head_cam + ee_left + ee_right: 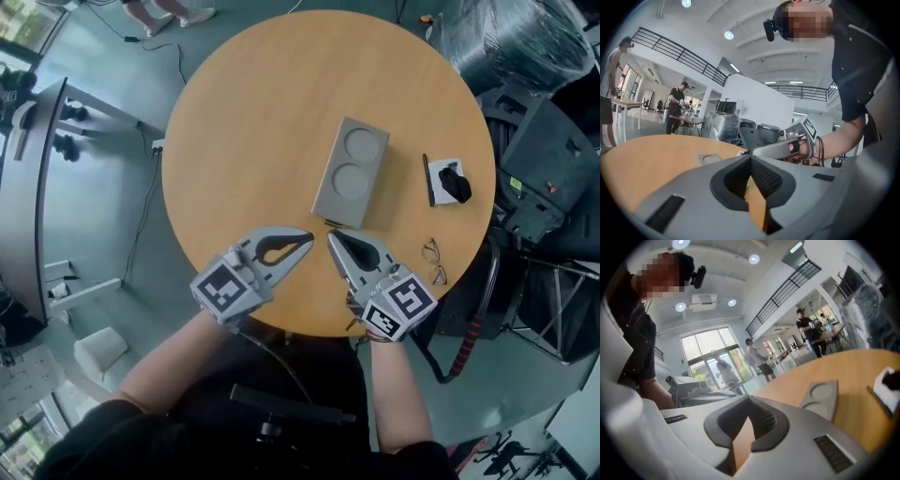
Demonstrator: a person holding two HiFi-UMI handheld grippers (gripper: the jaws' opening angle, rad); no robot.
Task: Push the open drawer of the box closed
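Approach step: left gripper (306, 239) and right gripper (331, 235), jaws together and empty, hover near the grey box (352, 173); next, push its drawer squarely inward.

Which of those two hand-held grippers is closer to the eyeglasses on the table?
Right. The right hand-held gripper lies just left of the eyeglasses; the left hand-held gripper sits farther left, beyond it.
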